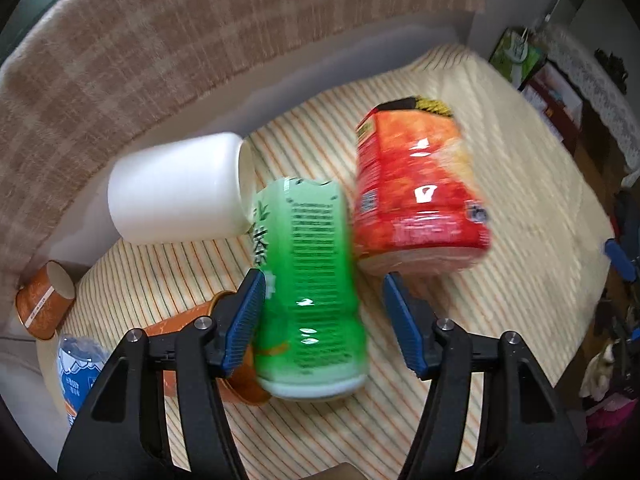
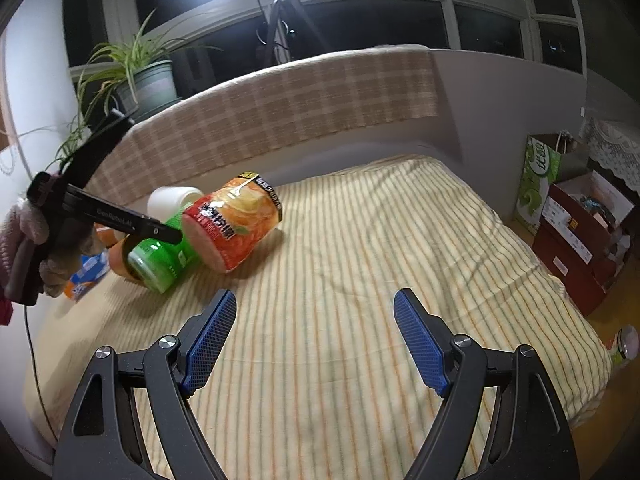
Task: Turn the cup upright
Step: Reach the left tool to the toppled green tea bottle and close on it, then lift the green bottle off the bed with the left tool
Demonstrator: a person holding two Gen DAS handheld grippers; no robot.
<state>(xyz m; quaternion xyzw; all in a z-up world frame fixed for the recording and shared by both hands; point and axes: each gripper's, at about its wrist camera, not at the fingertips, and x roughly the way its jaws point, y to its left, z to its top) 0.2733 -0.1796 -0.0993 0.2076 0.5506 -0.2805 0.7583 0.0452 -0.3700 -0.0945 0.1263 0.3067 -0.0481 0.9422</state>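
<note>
Between left tool's [image 1: 324, 322] wide-spread fingers, green cup [image 1: 308, 300].

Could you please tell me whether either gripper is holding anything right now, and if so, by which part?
Nothing is held. The left gripper is open around the lying green cup, not clamped. The right gripper is open and empty.

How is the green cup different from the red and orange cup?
The green cup with black print is slimmer; the red and orange cup is fatter. The green one lies between the left gripper's open fingers; the red one lies beyond them, free of the fingers. Both lie tipped over on the striped blanket.
</note>
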